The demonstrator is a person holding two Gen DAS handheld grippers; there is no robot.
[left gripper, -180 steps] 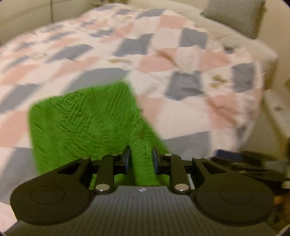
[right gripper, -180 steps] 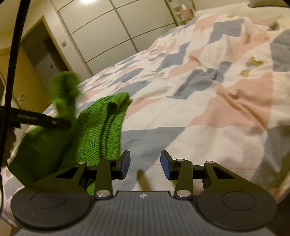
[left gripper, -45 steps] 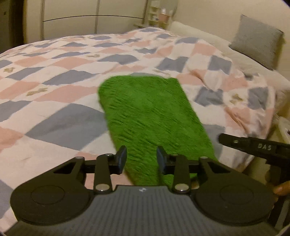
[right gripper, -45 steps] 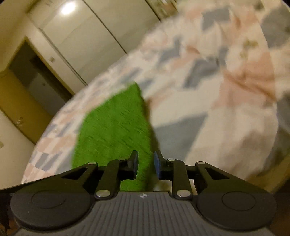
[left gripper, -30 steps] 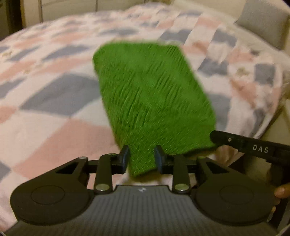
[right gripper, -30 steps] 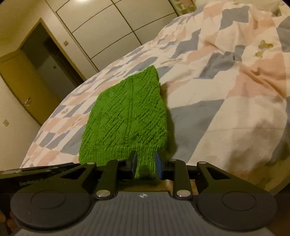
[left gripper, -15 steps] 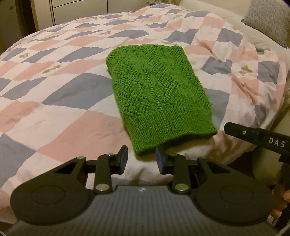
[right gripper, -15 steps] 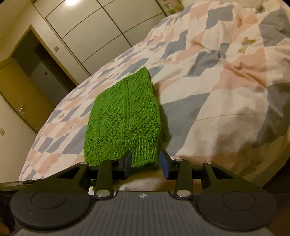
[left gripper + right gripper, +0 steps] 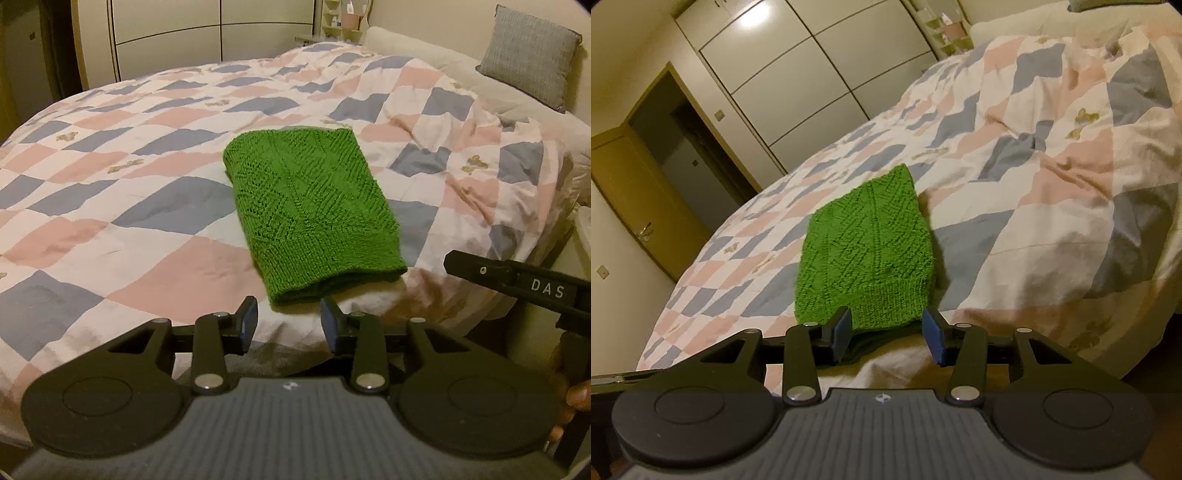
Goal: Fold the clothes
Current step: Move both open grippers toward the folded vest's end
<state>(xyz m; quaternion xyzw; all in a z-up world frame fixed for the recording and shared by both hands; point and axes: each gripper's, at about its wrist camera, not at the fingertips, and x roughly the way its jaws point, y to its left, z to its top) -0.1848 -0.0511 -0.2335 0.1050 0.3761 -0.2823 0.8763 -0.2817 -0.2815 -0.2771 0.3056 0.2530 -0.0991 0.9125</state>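
A green knitted garment lies folded into a flat rectangle on the patchwork quilt, its ribbed hem toward me near the bed's front edge. My left gripper hovers just short of the hem's left corner. Its jaws are opening and nothing is between them. In the right wrist view the same garment lies ahead, and my right gripper hangs in front of the hem's right part. Its blue-padded jaws are opening too, and the pads are clear of the cloth.
The black body of the right tool, marked DAS, juts in from the right, held by a hand. A grey cushion leans at the headboard. Wardrobe doors and a room door stand beyond the bed.
A second ago both grippers were at the garment's near hem, the right shut on it. Both have let go, widened and drawn back and up, and the garment now lies flat.
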